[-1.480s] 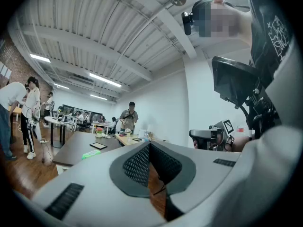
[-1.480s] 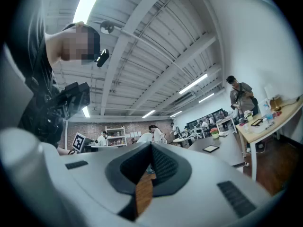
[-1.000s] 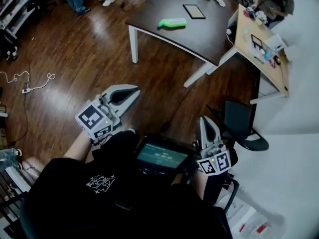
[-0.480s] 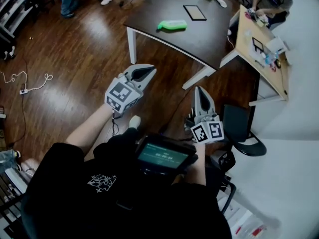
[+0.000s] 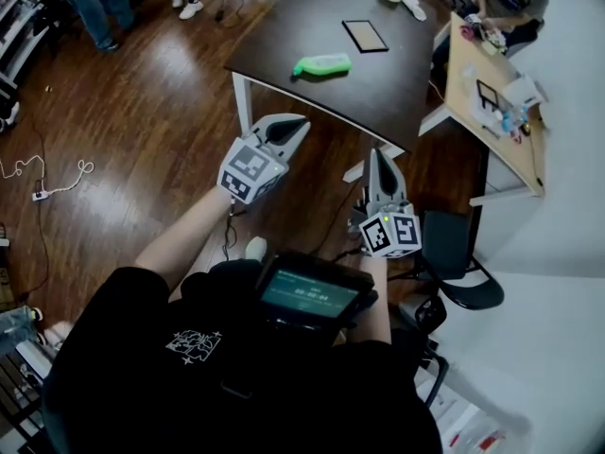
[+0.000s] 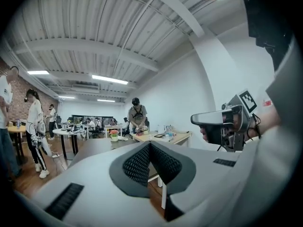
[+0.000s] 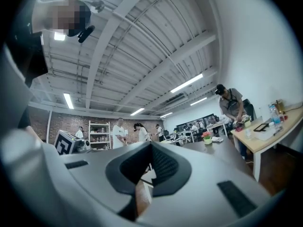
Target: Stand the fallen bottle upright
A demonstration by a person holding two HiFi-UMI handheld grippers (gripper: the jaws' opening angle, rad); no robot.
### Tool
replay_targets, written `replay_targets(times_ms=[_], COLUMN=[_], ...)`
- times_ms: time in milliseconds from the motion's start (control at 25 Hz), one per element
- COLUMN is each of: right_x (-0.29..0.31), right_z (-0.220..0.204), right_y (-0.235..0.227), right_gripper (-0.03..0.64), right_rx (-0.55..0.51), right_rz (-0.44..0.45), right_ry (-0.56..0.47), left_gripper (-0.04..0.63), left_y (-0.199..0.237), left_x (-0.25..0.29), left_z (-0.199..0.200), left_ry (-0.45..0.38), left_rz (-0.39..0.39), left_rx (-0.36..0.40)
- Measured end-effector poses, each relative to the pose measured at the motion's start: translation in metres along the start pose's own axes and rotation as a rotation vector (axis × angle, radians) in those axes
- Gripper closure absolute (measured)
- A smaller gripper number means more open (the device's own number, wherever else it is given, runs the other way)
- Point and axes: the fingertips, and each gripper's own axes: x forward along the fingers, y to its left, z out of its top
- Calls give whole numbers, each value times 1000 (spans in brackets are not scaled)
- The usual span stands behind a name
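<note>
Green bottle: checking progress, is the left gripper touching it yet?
Apart. Head view: green bottle lies on the table, with tabletop and floor showing between it and the left gripper.

A bright green bottle (image 5: pixel 321 64) is seen lying flat on its side on a dark table (image 5: pixel 312 17) at the far end. It is placed close to the table's near edge.

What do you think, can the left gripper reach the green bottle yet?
Probably not yet: the left gripper looks short of the table, and the bottle lies farther in on it. Nothing seems to block the way.
</note>
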Motion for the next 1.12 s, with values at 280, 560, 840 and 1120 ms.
replay_targets(times_ms=[280,560,840,1120], right_x=[39,57,92,132], right_z=[-7,-14,-18,-19], right_y=[-17,-41,-91,-153], right_gripper=[600,600,600,600], right_rx=[-5,-2,13,34], right_rz=[-33,-33,25,90], right_ry=[11,31,50,85], left_gripper=[594,595,594,594], left_y=[35,50,67,84], left_x=[17,46,99,165], left_z=[-3,-4,-6,1], left_ry=[-3,-8,8,8], left_rz=[-30,-33,5,54], left_rx=[-28,-59,-85,-113])
